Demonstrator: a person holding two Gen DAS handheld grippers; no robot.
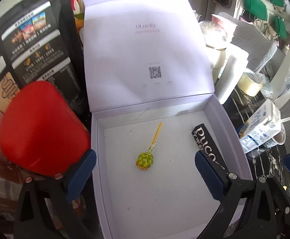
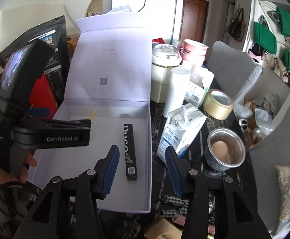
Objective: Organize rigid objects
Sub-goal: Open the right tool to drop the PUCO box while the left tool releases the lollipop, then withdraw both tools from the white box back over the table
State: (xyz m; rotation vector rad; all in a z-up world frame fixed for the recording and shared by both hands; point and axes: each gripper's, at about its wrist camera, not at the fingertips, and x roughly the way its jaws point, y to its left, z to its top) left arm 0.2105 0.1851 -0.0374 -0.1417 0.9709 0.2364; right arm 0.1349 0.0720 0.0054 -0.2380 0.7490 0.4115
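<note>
A white box (image 1: 222, 115) stands open with its lid up; it also shows in the right wrist view (image 2: 147, 159). Inside lie a yellow-green lollipop (image 1: 145, 159) and a long black box marked "Puco" (image 1: 204, 141), which also shows in the right wrist view (image 2: 130, 151). My left gripper (image 1: 145, 175) is open and empty above the box, its jaws wide either side of the lollipop. My right gripper (image 2: 142, 169) is open and empty over the box's right wall, near the black box. The left gripper body (image 2: 51, 135) hides the lollipop in the right view.
A red tin (image 1: 39, 127) stands left of the box against a black bag (image 1: 35, 45). To the right are a milk carton (image 2: 180, 127), a tape roll (image 2: 217, 104), a metal cup with an egg (image 2: 224, 149), a white bottle (image 2: 175, 91) and a cream pot (image 2: 163, 73).
</note>
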